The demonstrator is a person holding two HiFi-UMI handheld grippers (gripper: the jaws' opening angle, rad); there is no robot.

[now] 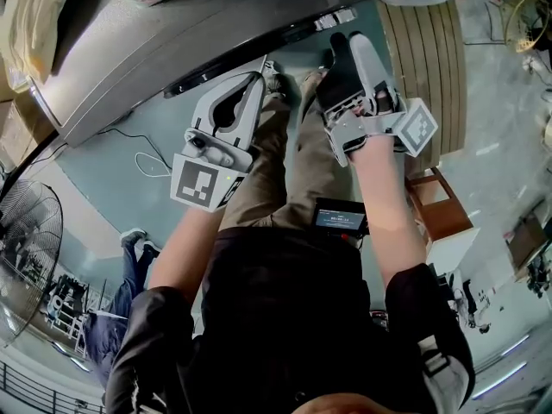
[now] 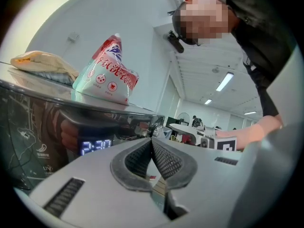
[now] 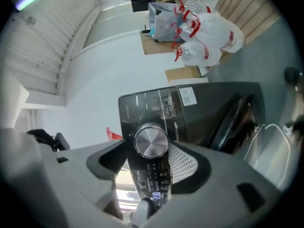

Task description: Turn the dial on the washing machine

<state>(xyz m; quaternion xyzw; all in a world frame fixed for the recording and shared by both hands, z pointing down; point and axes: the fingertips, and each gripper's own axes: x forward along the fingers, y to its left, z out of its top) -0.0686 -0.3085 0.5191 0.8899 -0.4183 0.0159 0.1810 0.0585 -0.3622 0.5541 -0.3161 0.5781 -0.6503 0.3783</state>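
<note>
The washing machine (image 1: 129, 59) is a grey box with a glossy dark control panel (image 3: 156, 108). Its round silver dial (image 3: 151, 141) faces me in the right gripper view, level with the two fingertips. My right gripper (image 3: 148, 146) stands open, one jaw on each side of the dial; I cannot tell whether they touch it. In the head view the right gripper (image 1: 352, 41) reaches up to the panel's edge and hides the dial. My left gripper (image 1: 261, 72) hangs lower and to the left, shut with nothing in it (image 2: 152, 140). A lit display (image 2: 95, 147) reads 2:30.
A red-and-white detergent bag (image 2: 108, 72) and a folded yellow cloth (image 2: 45, 64) lie on the machine's top. Wooden slats (image 1: 427, 59) and a wooden box (image 1: 440, 201) stand to the right. A fan (image 1: 26, 231), a floor cable (image 1: 151, 158) and another person's legs (image 1: 129, 266) are at the left.
</note>
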